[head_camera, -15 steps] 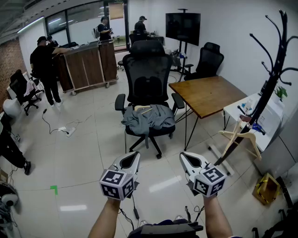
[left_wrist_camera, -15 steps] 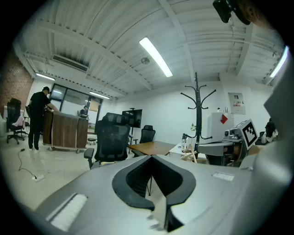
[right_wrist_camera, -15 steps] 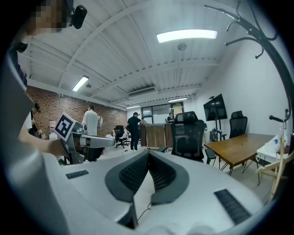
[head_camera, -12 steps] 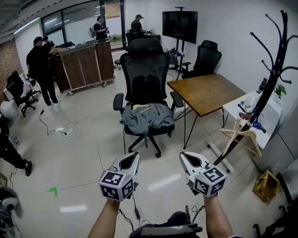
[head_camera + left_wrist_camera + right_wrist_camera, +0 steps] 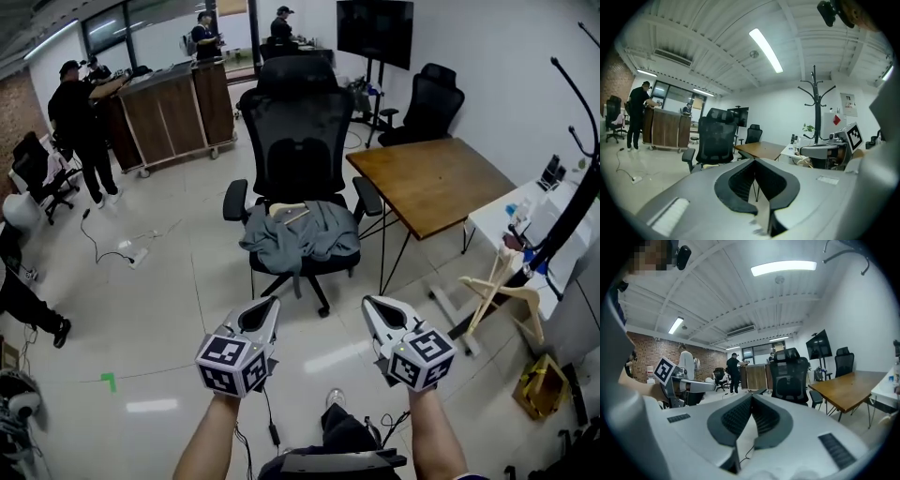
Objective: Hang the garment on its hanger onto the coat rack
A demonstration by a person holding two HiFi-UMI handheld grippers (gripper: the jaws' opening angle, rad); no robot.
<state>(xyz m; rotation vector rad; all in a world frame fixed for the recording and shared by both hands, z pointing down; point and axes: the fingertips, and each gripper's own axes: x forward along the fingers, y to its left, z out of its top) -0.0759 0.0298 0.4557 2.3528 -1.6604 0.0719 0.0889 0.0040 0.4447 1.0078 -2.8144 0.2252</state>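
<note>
A black office chair (image 5: 298, 141) stood straight ahead of the fingertips (image 5: 262, 314), a wooden table (image 5: 436, 183) ahead to their right, and a wooden counter (image 5: 178, 108), a person in black (image 5: 82, 122) beside it, farther off to their left.

Garment (image 5: 302, 240): grey. Hanger (image 5: 287, 210): pale wood. Chair (image 5: 298, 141): black. Table (image 5: 441, 183): brown wood. Coat rack (image 5: 574, 204): black. Floor (image 5: 159, 309): pale glossy tile, green mark (image 5: 109, 382). Left gripper (image 5: 270, 302), right gripper (image 5: 369, 302): light grey, black-and-white square markers.
</note>
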